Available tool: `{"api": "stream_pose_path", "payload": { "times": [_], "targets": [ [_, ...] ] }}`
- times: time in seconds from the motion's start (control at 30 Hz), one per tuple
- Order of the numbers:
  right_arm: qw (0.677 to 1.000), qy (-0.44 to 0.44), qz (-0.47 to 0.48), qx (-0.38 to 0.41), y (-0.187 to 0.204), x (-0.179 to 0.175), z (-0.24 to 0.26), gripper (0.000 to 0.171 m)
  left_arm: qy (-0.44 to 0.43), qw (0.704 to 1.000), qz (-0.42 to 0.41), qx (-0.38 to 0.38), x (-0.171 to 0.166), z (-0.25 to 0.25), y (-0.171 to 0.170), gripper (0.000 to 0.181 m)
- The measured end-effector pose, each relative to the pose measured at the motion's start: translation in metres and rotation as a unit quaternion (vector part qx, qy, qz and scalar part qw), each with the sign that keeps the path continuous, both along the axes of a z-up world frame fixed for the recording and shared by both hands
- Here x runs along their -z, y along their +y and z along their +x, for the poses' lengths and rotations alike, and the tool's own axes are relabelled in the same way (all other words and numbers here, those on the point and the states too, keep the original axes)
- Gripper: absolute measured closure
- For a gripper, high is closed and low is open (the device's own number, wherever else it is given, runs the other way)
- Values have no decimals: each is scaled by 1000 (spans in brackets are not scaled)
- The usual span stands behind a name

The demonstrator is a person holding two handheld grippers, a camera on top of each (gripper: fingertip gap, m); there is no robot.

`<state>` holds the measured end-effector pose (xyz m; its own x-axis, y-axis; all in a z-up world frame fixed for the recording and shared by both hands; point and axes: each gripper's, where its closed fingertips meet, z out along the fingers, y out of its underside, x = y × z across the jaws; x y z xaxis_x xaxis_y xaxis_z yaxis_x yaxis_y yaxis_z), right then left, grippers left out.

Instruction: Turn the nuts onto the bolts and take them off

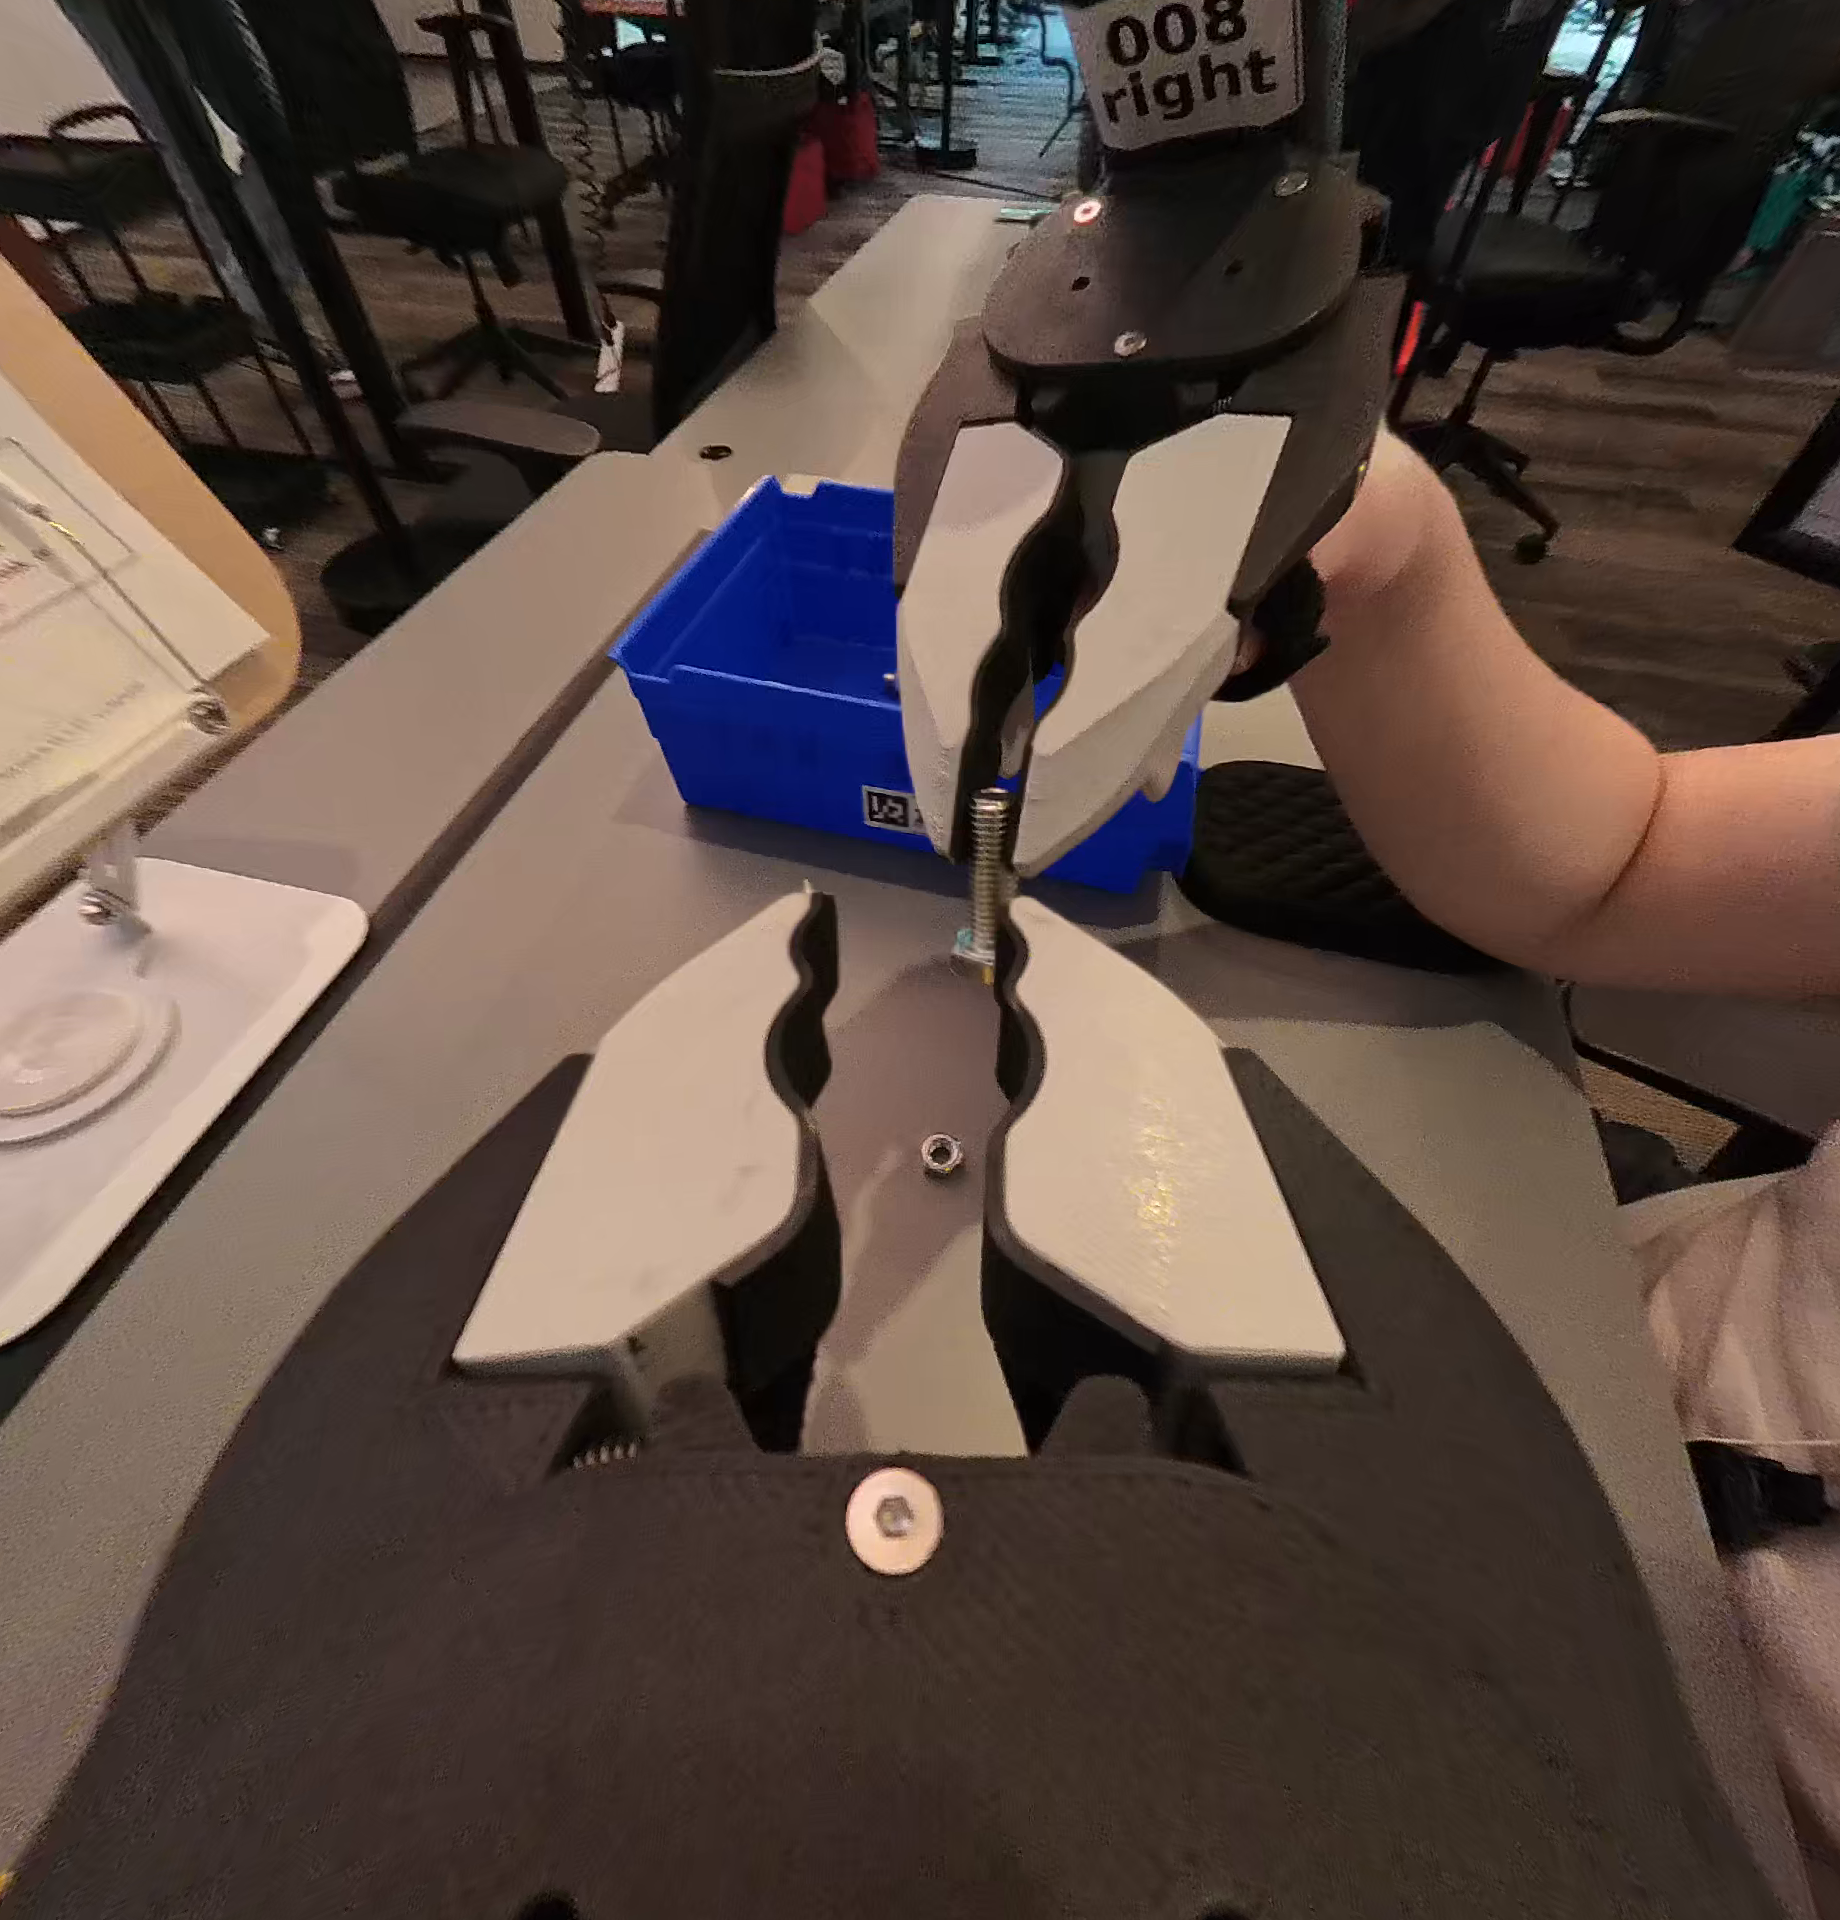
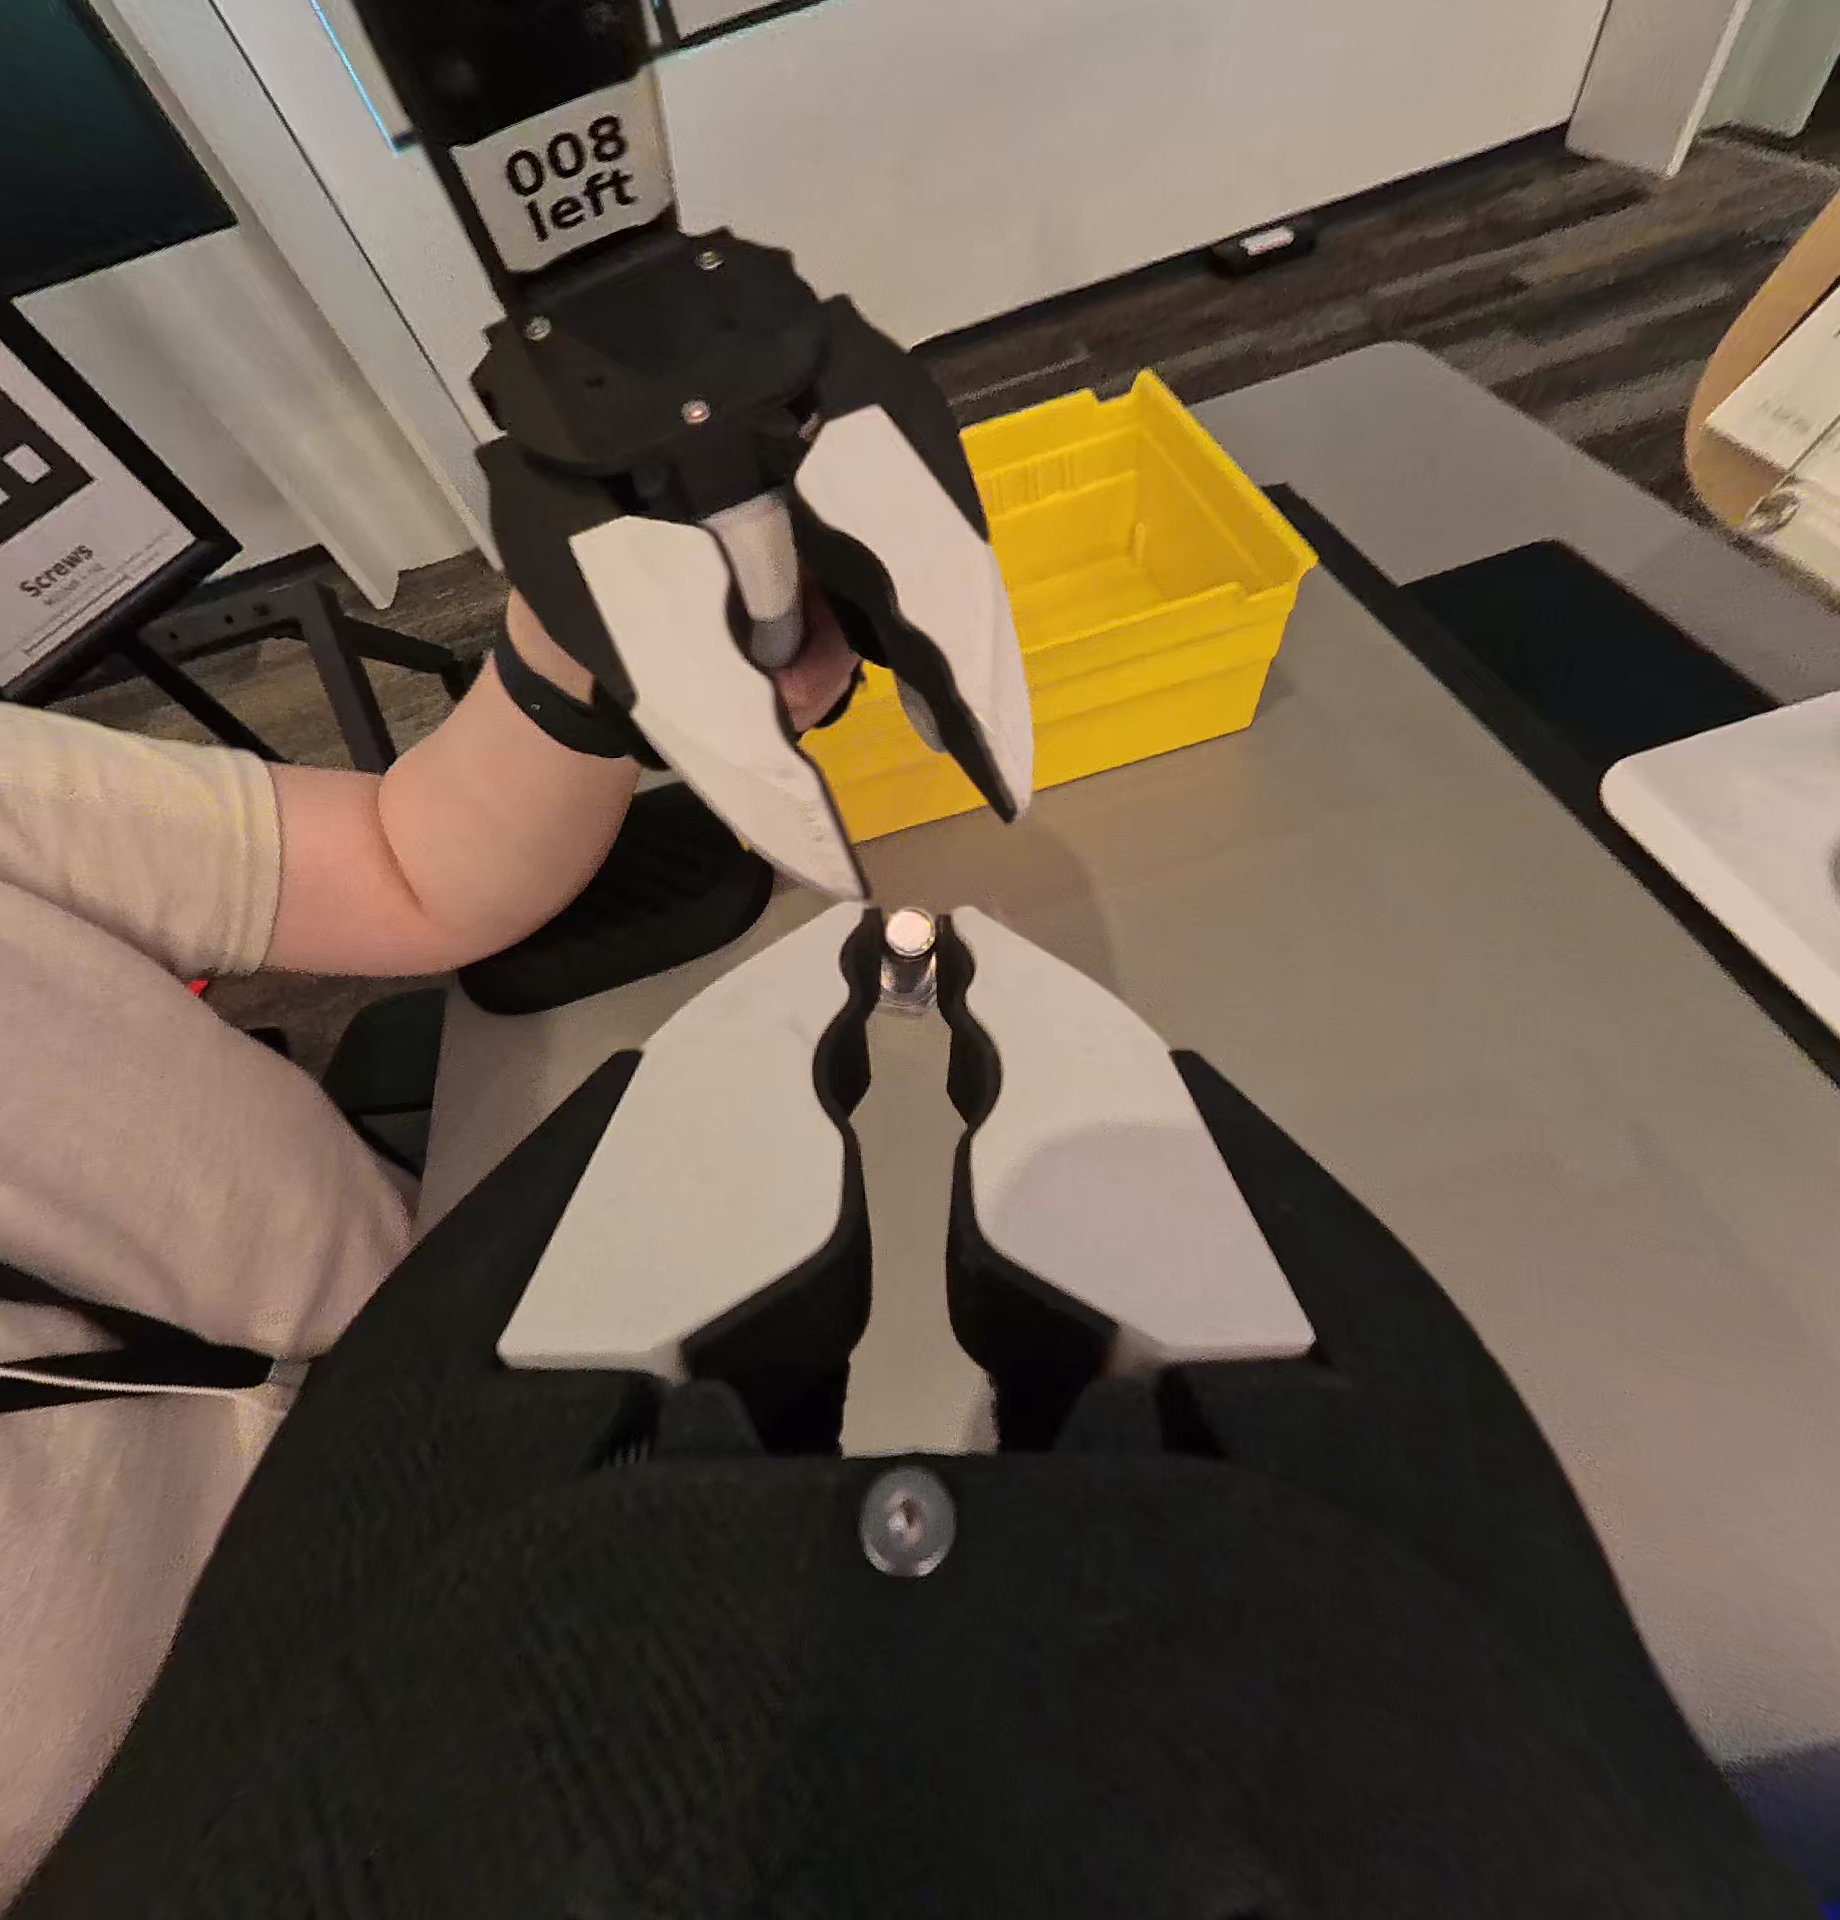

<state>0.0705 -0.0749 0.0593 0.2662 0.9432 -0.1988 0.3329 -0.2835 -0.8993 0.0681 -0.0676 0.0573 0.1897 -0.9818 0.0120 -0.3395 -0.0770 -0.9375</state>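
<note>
A threaded steel bolt stands upright with its hex end down at the grey table. My right gripper comes down from above and is shut on the bolt's upper shaft; in the right wrist view the bolt sits between its fingertips. My left gripper is open and empty, its right fingertip just beside the bolt's lower end. A loose nut lies on the table below the gap between the left fingers. The left gripper also shows open in the right wrist view.
A blue bin stands behind the bolt in the left wrist view, and a yellow bin in the right wrist view. A white tray and a sign stand are at the side. The person's forearm rests by a black pad. From either gripper's tips it is about 20 centimetres to the loose nut.
</note>
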Motion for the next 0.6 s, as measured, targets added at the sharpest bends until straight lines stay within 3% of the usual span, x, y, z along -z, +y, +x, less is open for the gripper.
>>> {"api": "stream_pose_path", "payload": {
  "times": [0.17,0.43,0.6],
  "targets": [
    [1000,-19,-16,2,1,12,5,160,-25,992,-103,72,12,20,-19,154],
    [999,13,-44,-2,3,6,5,160,-3,991,-119,61,29,23,-11,154],
    [999,-17,-30,-19,-3,13,4,160,-6,986,-141,87,31,29,-20,159]
  ]
}}
